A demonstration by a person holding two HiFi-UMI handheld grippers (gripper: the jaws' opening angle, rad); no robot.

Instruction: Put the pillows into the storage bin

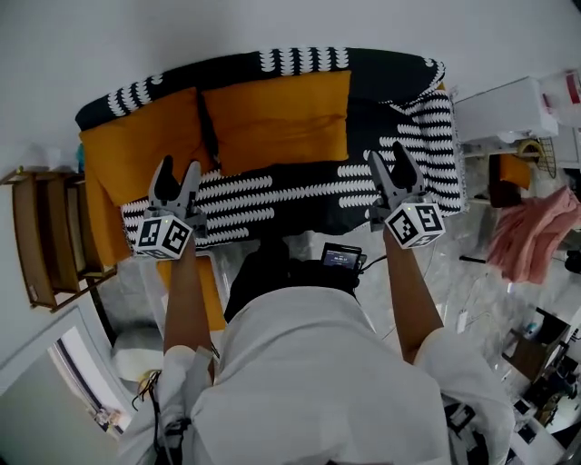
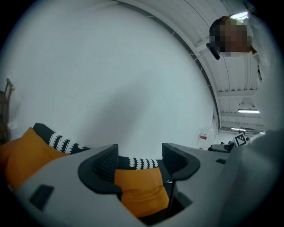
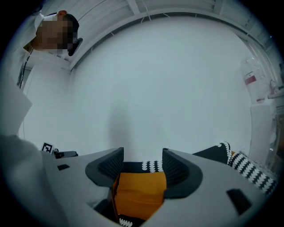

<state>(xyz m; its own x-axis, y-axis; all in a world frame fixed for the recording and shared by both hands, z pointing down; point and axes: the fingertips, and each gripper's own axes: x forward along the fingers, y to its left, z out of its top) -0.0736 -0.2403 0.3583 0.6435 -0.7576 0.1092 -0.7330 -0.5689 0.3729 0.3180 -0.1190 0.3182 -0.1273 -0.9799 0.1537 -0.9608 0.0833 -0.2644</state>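
Left gripper [image 1: 178, 174]: jaws spread wide and pinching nothing. Only air lies between the ribbed pads [image 2: 104, 164], and orange fabric shows through the gap beyond them.
Right gripper [image 1: 388, 165]: also spread and empty, held about level with the left one and well apart from it.
Below both grippers: black fabric cover with white scalloped stripes [image 1: 300, 195], draped over a bed or couch. The jaw tips hang above its near part.
Ahead of the left gripper, a little to its left: orange rectangular fabric pillow [image 1: 136, 154], lying flat with its near end just beyond the tips.
Ahead, between the two grippers: second orange rectangular fabric pillow [image 1: 277, 118], flat on the cover. Its left edge touches or overlaps the first pillow, and each gripper view frames it between that gripper's jaws.
Beyond the pillows: plain white wall [image 1: 272, 27].
Step in hand: probably an approach, as neither pillow is gripped yet.
Risk, cover: jaws closing low could pinch the cover along with a pillow and drag the bedding up.
Risk, sag: the pillows look soft, so a pinch on one corner may let a pillow droop and slip out.
Risk, neighbour: where the pillows meet, lifting one may tug the other along.
Hidden, bin: no storage bin can be made out. Whether the white boxy unit [image 1: 504, 109] to the right of the right gripper is one, I cannot tell.
Hidden, near edge: the person's body covers the near side of the cover.
Hard to read: an orange strip [image 1: 211, 295] behind the left forearm is cut off, so it may be another pillow or just fabric.
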